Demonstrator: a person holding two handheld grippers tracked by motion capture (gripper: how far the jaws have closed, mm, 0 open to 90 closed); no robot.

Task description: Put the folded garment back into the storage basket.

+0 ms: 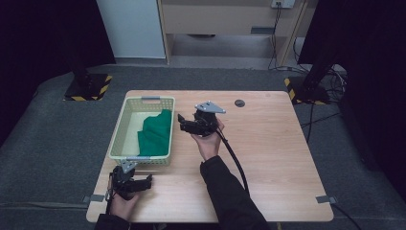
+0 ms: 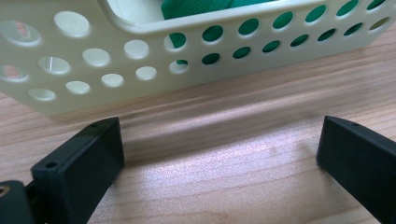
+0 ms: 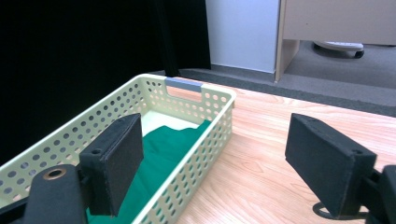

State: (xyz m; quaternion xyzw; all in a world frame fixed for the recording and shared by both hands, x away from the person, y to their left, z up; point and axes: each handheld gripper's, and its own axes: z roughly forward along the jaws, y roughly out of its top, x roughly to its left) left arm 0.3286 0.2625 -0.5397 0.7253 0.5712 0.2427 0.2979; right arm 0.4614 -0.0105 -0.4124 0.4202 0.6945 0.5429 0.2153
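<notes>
A pale wooden tabletop [image 1: 268, 158] stands on grey carpet, seen from above. At its left side sits a cream perforated plastic basket [image 1: 125, 125], long and narrow, with a grey handle at each short end. A folded green cloth [image 1: 156, 134] lies inside it, filling the right and nearer part of the basket floor; the far left corner of the floor is bare.

Just in front of the basket's near end, close to the tabletop's front left corner, the person's left hand holds the left tool [image 1: 145, 183]. Its jaws point to the right and stand wide apart with nothing between them. In the left gripper view the two black jaws sit low over the bare wood, and the basket's holed wall [image 2: 140, 60] is just ahead, green cloth [image 2: 196, 7] showing through the holes.

To the right of the basket, near the middle of the tabletop, the right hand holds the right tool [image 1: 181, 122] raised above the wood, its jaws aimed left toward the basket's right wall. Its jaws are wide apart and empty. In the right gripper view the basket [image 3: 205, 126] and the cloth [image 3: 163, 149] appear between and behind the padded jaws.

A small dark round disc [image 1: 240, 103] is set in the tabletop near its far edge.
</notes>
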